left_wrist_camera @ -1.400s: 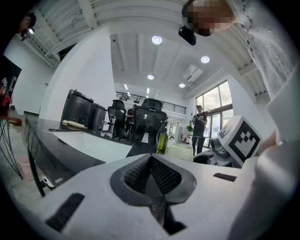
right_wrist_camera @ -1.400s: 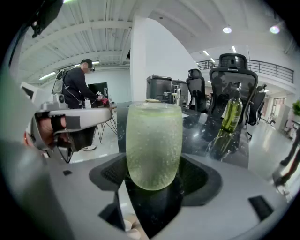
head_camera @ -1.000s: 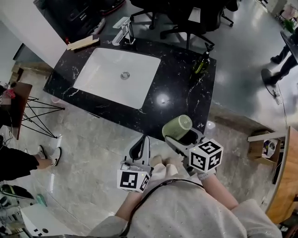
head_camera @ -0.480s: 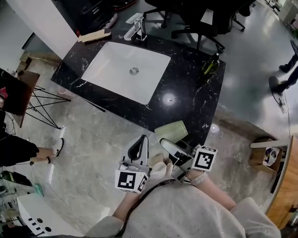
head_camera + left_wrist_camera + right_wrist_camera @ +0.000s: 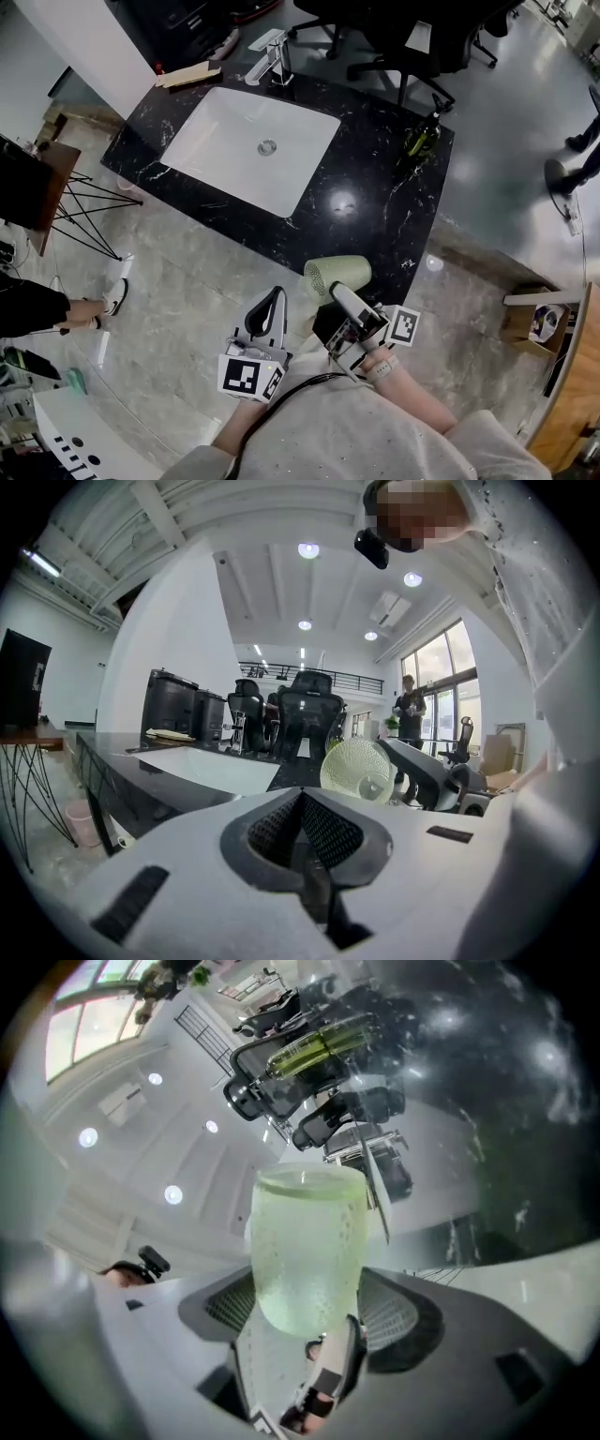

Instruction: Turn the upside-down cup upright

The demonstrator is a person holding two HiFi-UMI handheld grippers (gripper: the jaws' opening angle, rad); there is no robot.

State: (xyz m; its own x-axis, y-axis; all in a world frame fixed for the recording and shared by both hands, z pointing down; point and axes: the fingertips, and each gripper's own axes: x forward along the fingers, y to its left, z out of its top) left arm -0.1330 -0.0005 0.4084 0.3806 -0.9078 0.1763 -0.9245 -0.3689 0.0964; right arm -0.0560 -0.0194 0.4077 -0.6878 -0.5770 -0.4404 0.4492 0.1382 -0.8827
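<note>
**Item: cup, turn to upright, part done.**

- Cup (image 5: 337, 275): pale green and pebbled. It is between the jaws of the right gripper (image 5: 341, 292), clear of the worktop (image 5: 375, 187), and lies roughly on its side. One round end faces away from the right gripper's marker cube (image 5: 403, 325). Whether that end is the mouth or the base cannot be told.
- Right gripper: grasping the cup. Its own view shows both pads pressed against the cup's sides, with the cup standing out ahead of the jaws.
- Left gripper (image 5: 270, 305): clenched on nothing, jaws together. It sits just beside the right gripper, and the cup is ahead of it and off to its right.
- Worktop: black stone with a white sink (image 5: 248, 150). It lies beyond both grippers, its near edge just ahead of the cup.

**Judged done:** cup picked up and taken about halfway through the turn.

**Judged left:**
- finish the roll until the mouth faces up
- carry the cup forward over the worktop
- set it down on its base
- let go

**Risk noted:** the cup is held by its sides alone and may slip during the last part of the roll.
</note>
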